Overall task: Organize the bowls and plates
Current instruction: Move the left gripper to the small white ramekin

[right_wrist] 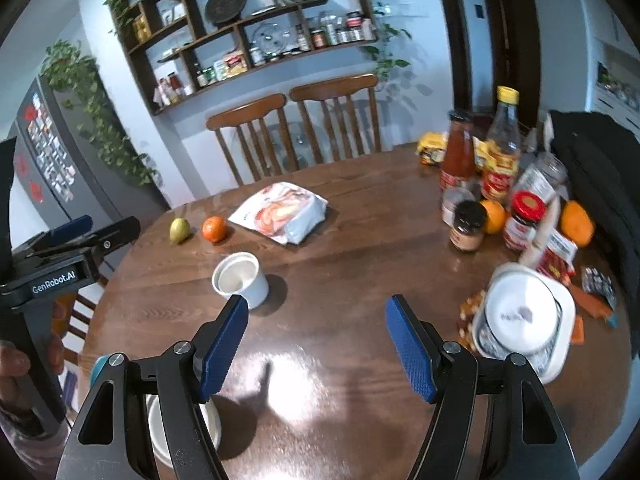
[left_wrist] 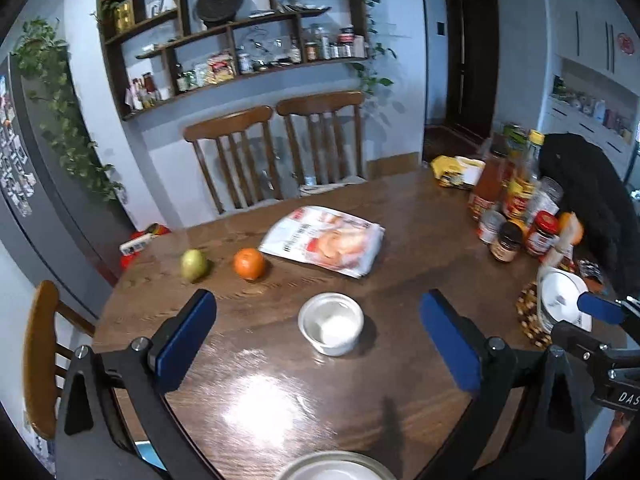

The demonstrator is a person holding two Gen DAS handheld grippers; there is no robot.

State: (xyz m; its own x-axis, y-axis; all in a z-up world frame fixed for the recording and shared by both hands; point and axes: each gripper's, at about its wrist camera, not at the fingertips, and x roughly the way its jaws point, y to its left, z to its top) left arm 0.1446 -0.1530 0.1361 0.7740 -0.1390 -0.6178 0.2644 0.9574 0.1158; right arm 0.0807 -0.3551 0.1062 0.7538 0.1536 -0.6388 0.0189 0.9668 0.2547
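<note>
A small white bowl (left_wrist: 331, 323) stands upright on the round wooden table (left_wrist: 256, 392), ahead of and below my left gripper (left_wrist: 317, 300), which is open and empty. In the right wrist view the same bowl (right_wrist: 240, 280) sits just beyond the left finger of my right gripper (right_wrist: 317, 308), also open with nothing in it. A stack of white plates (right_wrist: 520, 316) rests at the right. Another white dish (right_wrist: 212, 420) lies near the table's front edge, partly hidden by my right gripper's finger. Its rim (left_wrist: 336, 467) shows at the bottom of the left wrist view.
A pear (left_wrist: 193, 265), an orange (left_wrist: 249, 263) and a food packet (left_wrist: 324, 242) lie mid-table. Jars and bottles (right_wrist: 496, 184) crowd the right side. Two wooden chairs (left_wrist: 280, 152) stand behind; a dark jacket (left_wrist: 580, 200) hangs at the right. A hand (right_wrist: 16, 360) holds the left gripper (right_wrist: 92, 229).
</note>
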